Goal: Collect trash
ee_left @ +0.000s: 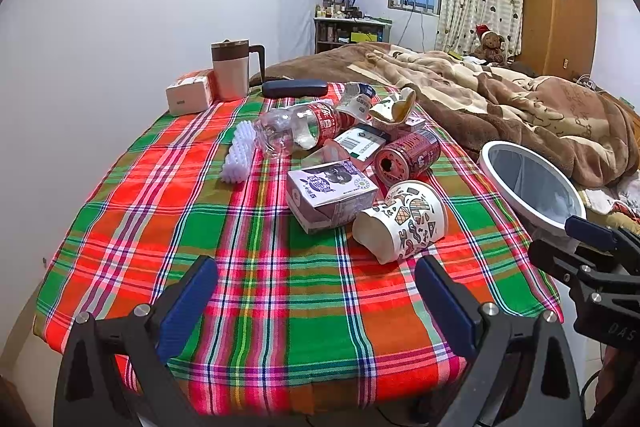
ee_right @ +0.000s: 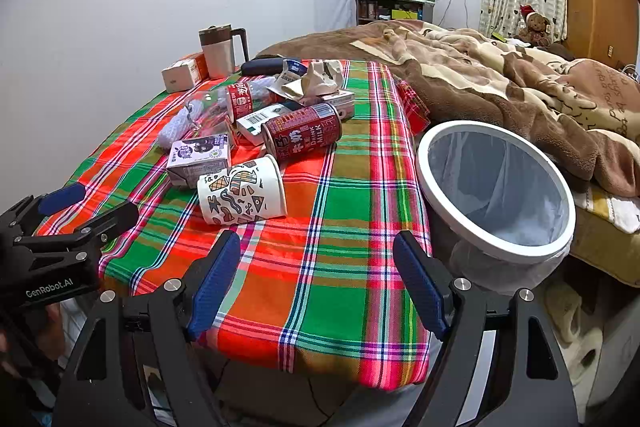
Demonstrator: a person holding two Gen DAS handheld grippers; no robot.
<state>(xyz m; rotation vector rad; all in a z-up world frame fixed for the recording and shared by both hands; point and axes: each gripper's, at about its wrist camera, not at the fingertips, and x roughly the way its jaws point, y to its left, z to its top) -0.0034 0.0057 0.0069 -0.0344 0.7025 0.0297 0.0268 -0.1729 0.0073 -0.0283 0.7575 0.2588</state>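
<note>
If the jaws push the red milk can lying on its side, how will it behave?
The red milk can lies on its side, so it will probably roll. Its end is open, so it is likely empty and light. Thin metal may dent under a hard squeeze.

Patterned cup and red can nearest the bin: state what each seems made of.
Patterned white cup: likely matte paper; rolled rim, printed shapes, slightly squashed mouth. Red cylindrical can: probably metal with glossy printed label; rigid, round end with a hole.

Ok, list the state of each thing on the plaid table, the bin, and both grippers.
Patterned paper cup: on its side.
Red milk can: on its side.
Purple drink carton: lying flat.
Clear plastic bottle: lying down, crumpled.
White-rimmed bin: open, liner empty.
Brown-lidded mug: upright.
Left gripper: open.
Right gripper: open.
</note>
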